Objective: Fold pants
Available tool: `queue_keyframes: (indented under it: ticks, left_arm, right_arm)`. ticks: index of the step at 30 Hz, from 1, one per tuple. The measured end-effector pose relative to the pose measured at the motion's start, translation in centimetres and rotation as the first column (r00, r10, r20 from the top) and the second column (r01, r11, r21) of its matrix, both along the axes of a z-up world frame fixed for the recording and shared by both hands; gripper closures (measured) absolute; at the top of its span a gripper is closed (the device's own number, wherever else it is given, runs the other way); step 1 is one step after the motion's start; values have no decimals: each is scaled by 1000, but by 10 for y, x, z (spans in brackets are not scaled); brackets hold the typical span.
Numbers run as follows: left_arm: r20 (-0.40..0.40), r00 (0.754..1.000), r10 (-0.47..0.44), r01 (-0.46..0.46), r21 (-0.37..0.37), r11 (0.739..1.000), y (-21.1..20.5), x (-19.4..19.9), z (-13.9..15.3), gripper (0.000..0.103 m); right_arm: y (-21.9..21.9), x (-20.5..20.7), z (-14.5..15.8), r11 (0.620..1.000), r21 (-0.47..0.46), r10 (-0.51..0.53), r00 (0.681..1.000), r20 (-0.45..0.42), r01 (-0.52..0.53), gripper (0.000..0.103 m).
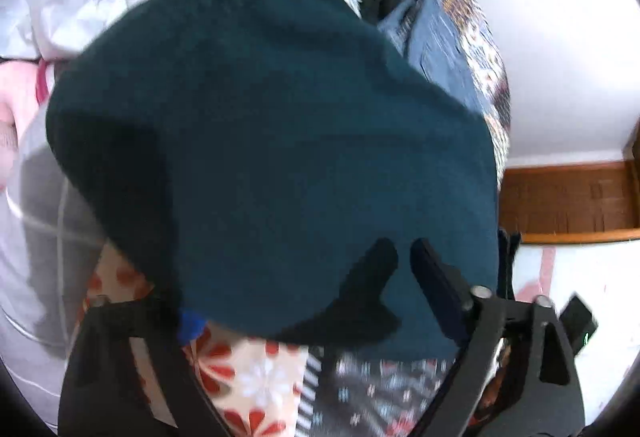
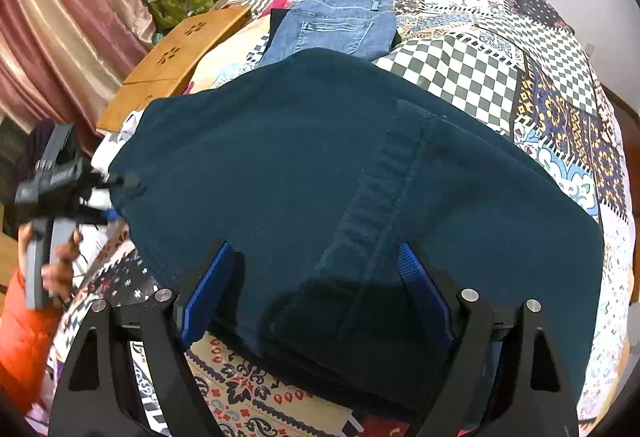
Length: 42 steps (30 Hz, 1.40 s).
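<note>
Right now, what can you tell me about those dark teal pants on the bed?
The dark teal pants look like thick, soft fleece with a stitched seam, folded into a broad stack on the patterned quilt. The left gripper pinches their edge; the right gripper stands open around the near fold. Folded jeans lie behind them.

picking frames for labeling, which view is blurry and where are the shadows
Left wrist view: motion blur smears the teal pants and patterned bedspread; a dark shadow sits near the left tongs. Right wrist view: mostly sharp, only the other gripper at far left is blurred; the right tongs shade the cloth between them.
</note>
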State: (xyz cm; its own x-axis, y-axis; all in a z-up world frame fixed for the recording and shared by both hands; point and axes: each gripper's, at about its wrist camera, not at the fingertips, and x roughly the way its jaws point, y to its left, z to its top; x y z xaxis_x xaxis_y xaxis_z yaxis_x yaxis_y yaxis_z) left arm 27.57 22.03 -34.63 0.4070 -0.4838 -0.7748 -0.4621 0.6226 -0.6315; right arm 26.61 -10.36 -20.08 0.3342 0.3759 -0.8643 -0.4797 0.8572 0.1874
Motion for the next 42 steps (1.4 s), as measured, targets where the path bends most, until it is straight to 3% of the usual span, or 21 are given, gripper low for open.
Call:
queue_keyframes:
  ticks: [1,4,8,11,14,17,22,24,30,34,42]
  left_arm:
    - [-16,1000,24,-24,21,1000,4,3,0,40]
    - [-17,995,94,-92,72,993,9,5,1,65]
    - [27,995,97,-101,200,975,2,3,16,74]
    - [97,993,72,-100,332,938,0,-4,45,78]
    - [181,982,49,-130,471,872,-1,-16,86,79]
    - [240,971,12,-162,616,771,-6,-24,127,80]
    - [315,947,-53,-206,730,652,-17,-36,184,81]
    - [345,934,-97,-215,755,619,-31,-34,206,81]
    - [419,878,-230,-217,778,590,-94,-17,258,81]
    - [447,831,-331,-183,782,596,-148,2,283,82]
    - [450,716,-534,-33,786,618,-268,34,303,83]
  right_arm:
    - [1,0,0,1000,-6,8,1000,4,-8,20]
    - [-2,0,0,1000,3,7,1000,3,-7,20]
    - [-6,0,3,999,27,-19,999,-31,20,20]
    - [-14,-2,13,997,74,-31,998,-56,35,23]
    - [-27,-8,31,988,142,-56,998,-34,60,23]
    - [-42,-14,48,980,183,-83,997,-1,82,23]
    - [-71,-19,57,972,189,-151,988,38,141,23]
    - [-84,-18,54,967,182,-184,982,31,176,23]
    - [-119,-30,34,961,153,-232,973,-22,232,23]
    - [-131,-42,22,969,116,-216,976,-25,217,23]
    - [-159,-52,12,952,170,-245,967,-63,253,23]
